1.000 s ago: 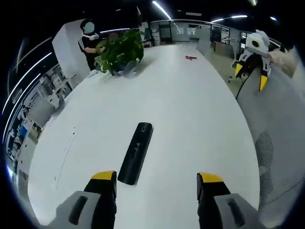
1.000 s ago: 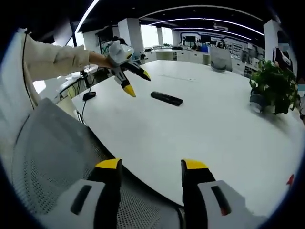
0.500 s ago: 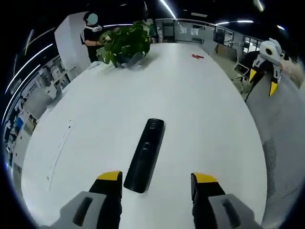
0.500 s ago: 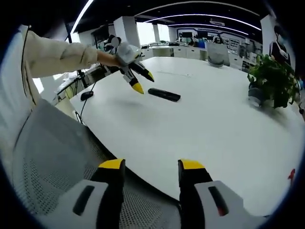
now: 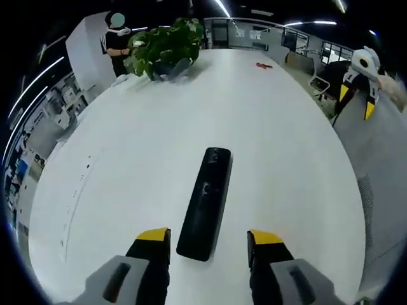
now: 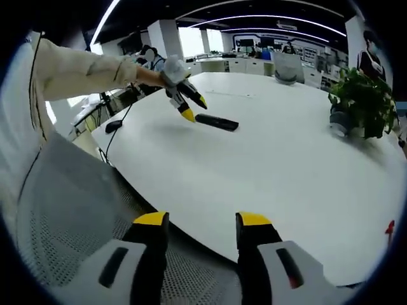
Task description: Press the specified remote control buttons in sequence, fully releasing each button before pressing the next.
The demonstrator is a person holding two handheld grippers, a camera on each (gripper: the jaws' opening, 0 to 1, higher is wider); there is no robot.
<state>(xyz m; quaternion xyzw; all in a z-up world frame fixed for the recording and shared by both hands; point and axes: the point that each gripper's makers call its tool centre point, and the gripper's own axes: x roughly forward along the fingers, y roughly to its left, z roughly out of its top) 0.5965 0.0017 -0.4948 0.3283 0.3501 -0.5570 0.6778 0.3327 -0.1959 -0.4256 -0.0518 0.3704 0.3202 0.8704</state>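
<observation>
- Your left claw (image 5: 208, 238) is spread, hovering low over the white table (image 5: 273, 140), its yellow tips on either side of the near end of the remote (image 5: 205, 202).
- The remote, black and slim, lies flat on the table, pointing away from you toward the potted plant (image 5: 162, 49) at the far end.
- Your right claw (image 6: 202, 221) is spread too, holding nothing, held above the table edge and a mesh chair back (image 6: 70, 210), well apart from the remote.
- A small red object (image 5: 264, 65) lies far off on the table.

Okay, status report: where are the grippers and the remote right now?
Left gripper open, over near end of remote. Right gripper open, empty, at table edge. Nothing in the way.
</observation>
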